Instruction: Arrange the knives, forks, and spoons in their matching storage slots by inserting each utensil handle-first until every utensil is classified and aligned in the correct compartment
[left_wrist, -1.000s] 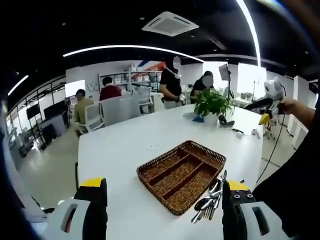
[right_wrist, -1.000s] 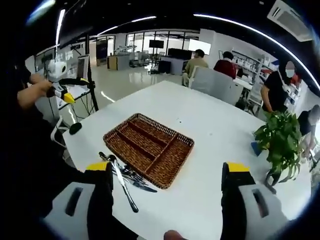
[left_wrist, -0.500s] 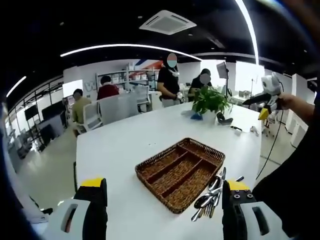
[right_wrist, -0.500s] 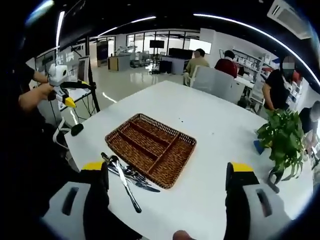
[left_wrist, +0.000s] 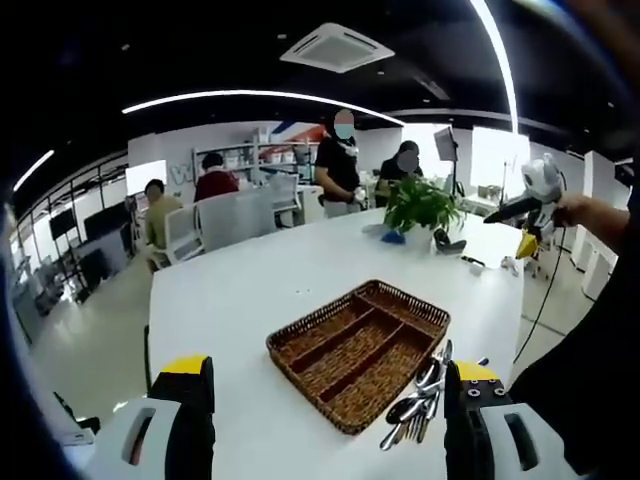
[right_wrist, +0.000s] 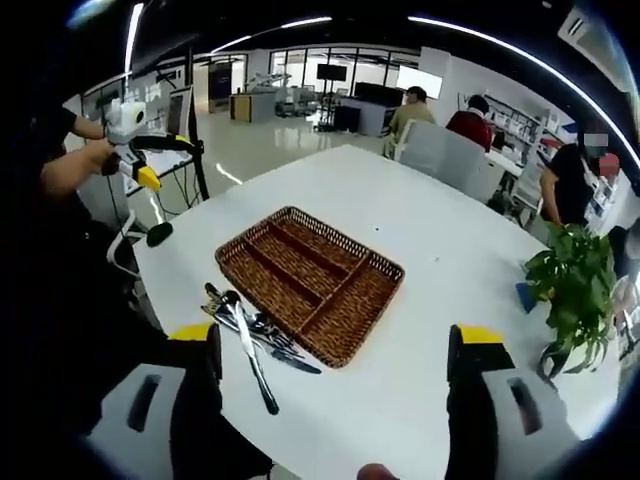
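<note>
wicker tray | utensils beside it | writing unreadable

We found no readable text. Wall sign, upper left of left gripper view, was too blurred; we made out no letters.

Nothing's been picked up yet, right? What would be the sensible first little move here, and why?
Probably lower the right gripper toward the cutlery pile and close on one piece. Both grippers are open and empty, the basket holds nothing in its slots, and the pile lies on the table against the basket's near edge, close to this gripper's left jaw.
</note>
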